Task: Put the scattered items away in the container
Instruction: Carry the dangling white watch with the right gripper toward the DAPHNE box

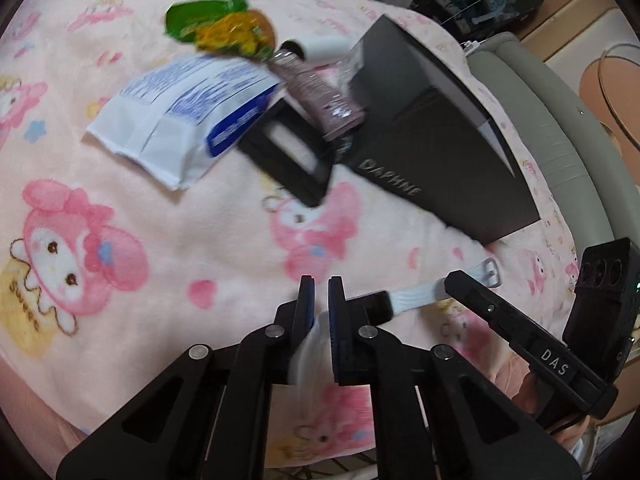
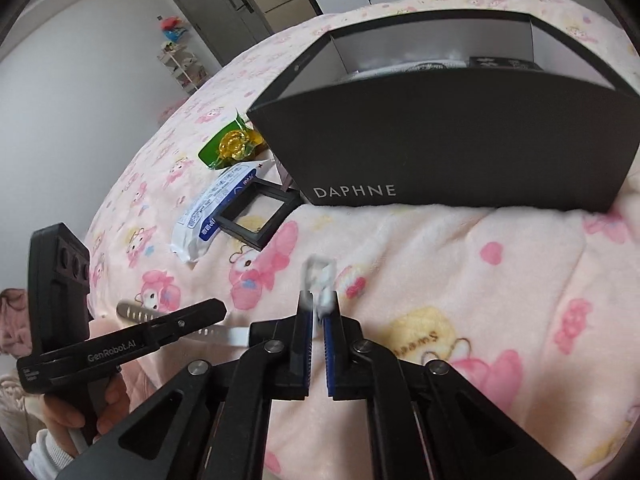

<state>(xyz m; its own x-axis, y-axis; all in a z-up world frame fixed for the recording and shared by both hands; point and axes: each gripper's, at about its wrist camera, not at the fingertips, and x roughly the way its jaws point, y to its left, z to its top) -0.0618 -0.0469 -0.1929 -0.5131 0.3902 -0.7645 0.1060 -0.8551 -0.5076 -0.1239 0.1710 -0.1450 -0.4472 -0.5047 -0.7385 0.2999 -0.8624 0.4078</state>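
**Ana:** Both tongs grip the same white watch strap. The left tongs (image 1: 320, 300) are nearly closed on one white end, and the right tongs (image 2: 317, 312) are pinched on the buckle end, which sticks up blurred between their blue pads.

**Ben:** So the watch strap (image 1: 416, 292) hangs between the two, just above the pink blanket (image 1: 180, 240)?

**Ana:** Yes, near the front of the black box (image 2: 440, 152), the one printed DAPHNE. Its open top faces up and already shows a few things inside, too dim to name.

**Ben:** What makes the drop go well?

**Ana:** Probably carrying the strap level over the near wall, high enough that the dangling middle clears the rim, and letting go only once both ends sit above the opening. If one side releases early, the strap could swing and catch on the wall.

**Ben:** And what remains outside?

**Ana:** A green snack packet (image 1: 216, 28), a white and blue wipes pack (image 1: 180, 120), a black square frame (image 1: 288, 156) half under it, and a mauve tube (image 1: 316, 92) leaning beside the box's left corner, with a white cylinder (image 1: 324, 46) behind it. All lie clustered on the bed, well apart from the tongs, so most of the tidying looks unfinished.
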